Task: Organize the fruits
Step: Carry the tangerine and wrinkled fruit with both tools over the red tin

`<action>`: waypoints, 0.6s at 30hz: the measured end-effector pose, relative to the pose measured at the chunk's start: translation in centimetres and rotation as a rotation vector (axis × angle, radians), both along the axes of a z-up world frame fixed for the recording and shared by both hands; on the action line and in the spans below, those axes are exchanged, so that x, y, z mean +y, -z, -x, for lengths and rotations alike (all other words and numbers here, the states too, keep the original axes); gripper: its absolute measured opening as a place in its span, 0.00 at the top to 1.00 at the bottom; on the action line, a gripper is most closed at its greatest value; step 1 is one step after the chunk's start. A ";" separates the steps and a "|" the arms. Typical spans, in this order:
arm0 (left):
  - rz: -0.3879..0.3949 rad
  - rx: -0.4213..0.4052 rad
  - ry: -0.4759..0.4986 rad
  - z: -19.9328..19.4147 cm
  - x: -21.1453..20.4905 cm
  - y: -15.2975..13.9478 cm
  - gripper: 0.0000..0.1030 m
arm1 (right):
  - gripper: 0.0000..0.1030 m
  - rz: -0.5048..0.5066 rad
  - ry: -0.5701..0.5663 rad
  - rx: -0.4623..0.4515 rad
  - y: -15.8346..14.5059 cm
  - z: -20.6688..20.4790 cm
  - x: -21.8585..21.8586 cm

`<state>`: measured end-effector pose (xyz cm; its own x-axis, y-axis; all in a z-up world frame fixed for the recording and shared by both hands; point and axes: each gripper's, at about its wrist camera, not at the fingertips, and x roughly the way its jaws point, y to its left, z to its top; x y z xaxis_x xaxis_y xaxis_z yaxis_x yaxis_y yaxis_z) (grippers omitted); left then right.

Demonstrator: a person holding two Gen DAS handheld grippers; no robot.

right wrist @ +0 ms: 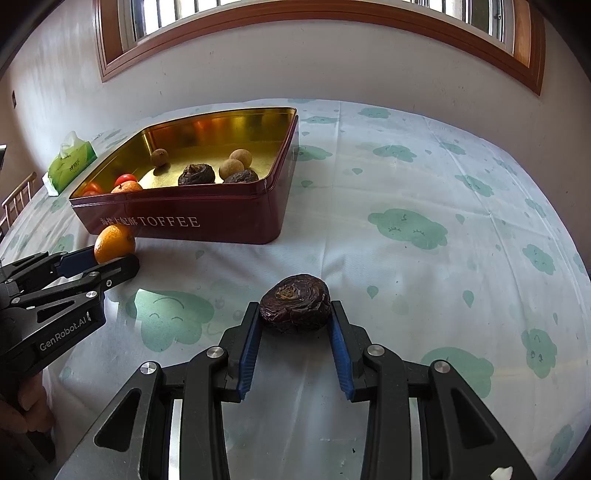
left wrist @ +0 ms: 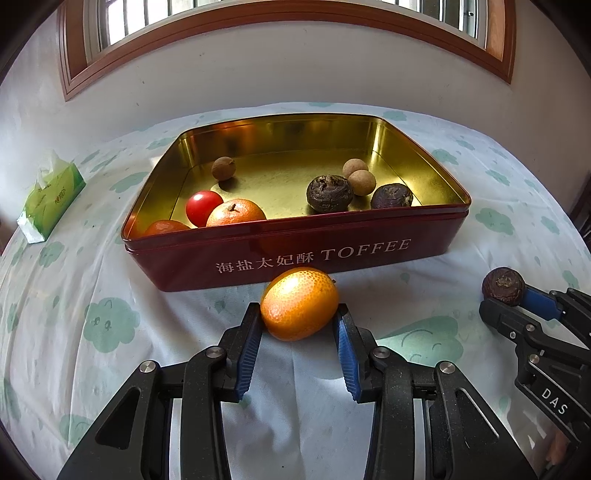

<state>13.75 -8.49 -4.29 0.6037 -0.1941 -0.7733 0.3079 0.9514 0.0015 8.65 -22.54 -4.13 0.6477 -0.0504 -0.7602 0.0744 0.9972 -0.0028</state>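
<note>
Nearest to us, the left claw (left wrist: 299,325) grips an orange (left wrist: 299,303) between its blue pads (left wrist: 248,350), one pad pressed to each side of the fruit; the claw is closed only as far as the orange's width allows; whether the fruit rests on the cloth or sits just above it, we cannot tell. The right claw (right wrist: 295,323) holds a dark, wrinkled brown fruit (right wrist: 294,303) the same way, both pads touching its sides, over a white tablecloth (right wrist: 406,192) printed with pale green clouds that covers the surface. In the left wrist view the right claw shows at the right edge, with the brown fruit at its tip; in the right wrist view the left claw shows at the left edge, with the orange at its tip.

Just beyond the orange stands a dark red tin (left wrist: 295,254) with a gold interior, lettered "TOFFEE" on its near wall; the orange sits just beside that wall. Inside the tin, at the near left, lie two more oranges (left wrist: 236,213) and a red tomato (left wrist: 204,207); towards the right lie two more wrinkled brown fruits (left wrist: 330,193) and two small tan round fruits (left wrist: 362,182) close together; a third tan fruit (left wrist: 223,168) lies alone farther back on the left.

Left of the tin, well apart, a green tissue pack (left wrist: 51,199) lies on the cloth; behind everything, a white wall (left wrist: 295,74) and a window with a wooden frame (left wrist: 288,22).
</note>
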 end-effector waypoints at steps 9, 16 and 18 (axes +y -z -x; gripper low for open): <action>-0.017 -0.002 -0.006 0.5 0.2 -0.1 0.61 | 0.67 0.001 0.000 0.000 0.0 0.0 0.0; -0.021 0.007 -0.008 0.8 0.6 -0.2 0.61 | 0.68 0.011 0.002 0.001 0.0 0.0 0.0; -0.024 0.009 -0.011 0.9 0.8 -0.2 0.61 | 0.68 0.013 0.004 0.004 -0.1 0.0 0.0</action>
<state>12.88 -7.73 -4.05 0.5984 -0.1688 -0.7832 0.2974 0.9545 0.0214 8.69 -22.58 -4.04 0.6445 -0.0632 -0.7620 0.0787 0.9968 -0.0160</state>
